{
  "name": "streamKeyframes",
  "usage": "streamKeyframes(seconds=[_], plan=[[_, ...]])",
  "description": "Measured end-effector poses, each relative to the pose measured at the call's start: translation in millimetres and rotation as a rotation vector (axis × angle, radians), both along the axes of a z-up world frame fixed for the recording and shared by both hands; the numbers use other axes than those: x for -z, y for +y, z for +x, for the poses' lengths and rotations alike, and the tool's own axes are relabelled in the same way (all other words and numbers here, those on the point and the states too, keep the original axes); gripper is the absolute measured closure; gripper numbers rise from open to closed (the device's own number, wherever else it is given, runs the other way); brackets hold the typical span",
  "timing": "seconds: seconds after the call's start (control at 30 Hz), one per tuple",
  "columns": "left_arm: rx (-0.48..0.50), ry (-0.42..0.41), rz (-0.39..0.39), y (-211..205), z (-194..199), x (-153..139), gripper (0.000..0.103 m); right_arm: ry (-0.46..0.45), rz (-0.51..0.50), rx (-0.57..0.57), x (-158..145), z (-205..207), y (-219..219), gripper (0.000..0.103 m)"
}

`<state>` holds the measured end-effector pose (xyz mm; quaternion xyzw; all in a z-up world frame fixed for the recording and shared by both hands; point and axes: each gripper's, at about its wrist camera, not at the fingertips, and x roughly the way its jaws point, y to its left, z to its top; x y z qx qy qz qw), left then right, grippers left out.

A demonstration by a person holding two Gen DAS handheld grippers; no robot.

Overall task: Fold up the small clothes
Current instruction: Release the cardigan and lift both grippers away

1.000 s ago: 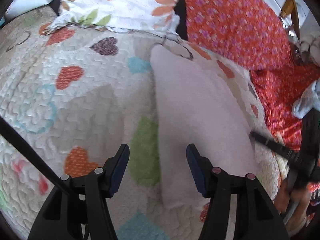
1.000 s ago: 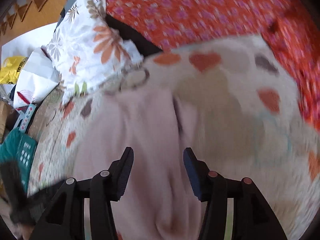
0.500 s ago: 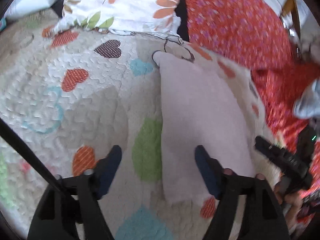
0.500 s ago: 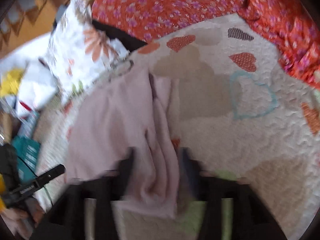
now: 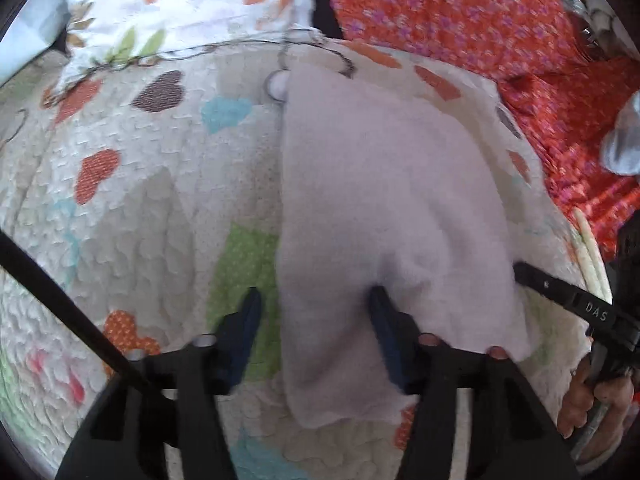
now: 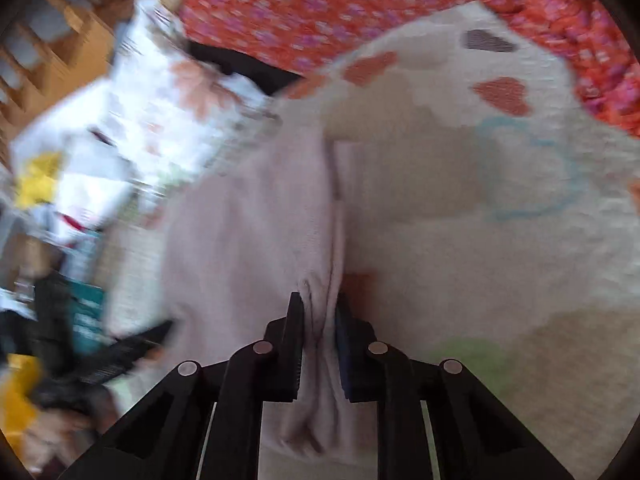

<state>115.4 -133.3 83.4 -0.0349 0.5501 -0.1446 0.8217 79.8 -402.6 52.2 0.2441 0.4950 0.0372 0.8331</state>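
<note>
Setting: a bed covered by a quilt (image 5: pixel 120 208) printed with hearts; a floral pillow (image 5: pixel 192 4) and red bedding (image 5: pixel 460 12) lay at its far end.
Garment: a pale pink garment (image 5: pixel 384 200) lay flat along the quilt, its near end just ahead of both grippers.
Change, right: the right gripper (image 6: pixel 319 320) had just been closing; a second ago its jaws stood apart over the cloth, and now they pinched a bunched ridge of the garment's near edge between the pads.
Change, left: the left gripper (image 5: pixel 314 308) had just narrowed a little but was still open, and had moved in from beside the garment to straddle its left edge. One finger stood on the quilt and the other pressed into the cloth, dimpling it; nothing was clamped.
Meaning: one near corner looked secured, the other not yet, so the fold had probably not begun; the left likely needed to close before any lift.
Pose: both grippers pointed steeply down at the bed, side by side at the garment's near end. The person's right hand (image 5: pixel 592 396) showed at the edge of the left view, wrapped round the handle.
</note>
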Motion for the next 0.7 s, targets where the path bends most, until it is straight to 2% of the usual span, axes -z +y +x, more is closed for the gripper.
streamKeyframes(seconds=[0.03, 0.07, 0.17, 0.23, 0.33, 0.47, 0.57, 0.63, 0.67, 0.7], plan=[[-0.023, -0.003, 0.002, 5, -2, 0, 0.036, 0.016, 0.008, 0.023, 4, -2, -6, 0.08], [-0.04, 0.002, 0.004, 10, -5, 0, 0.034, 0.008, 0.033, 0.047, 2, -3, -10, 0.079], [-0.06, 0.019, 0.01, 27, -17, 2, 0.034, -0.107, -0.027, 0.098, -25, -13, -13, 0.077], [-0.078, 0.007, 0.022, 39, -29, 3, 0.034, -0.216, -0.027, 0.076, -46, -21, -5, 0.077], [-0.135, -0.031, 0.028, 63, -50, -4, 0.034, -0.279, 0.055, -0.038, -56, -20, 23, 0.077], [-0.209, -0.111, 0.008, 82, -71, -23, 0.033, -0.218, 0.337, -0.224, -32, -5, 72, 0.078], [-0.269, -0.255, 0.042, 92, -91, -52, 0.022, -0.147, 0.398, -0.296, -9, 0, 101, 0.077], [-0.323, -0.37, 0.085, 96, -105, -71, 0.012, -0.054, 0.418, -0.314, 15, 0, 115, 0.077], [-0.357, -0.455, 0.113, 99, -116, -84, 0.006, -0.007, 0.409, -0.314, 26, -4, 120, 0.085], [-0.373, -0.507, 0.128, 100, -123, -92, 0.002, 0.008, 0.414, -0.315, 30, -4, 122, 0.085]])
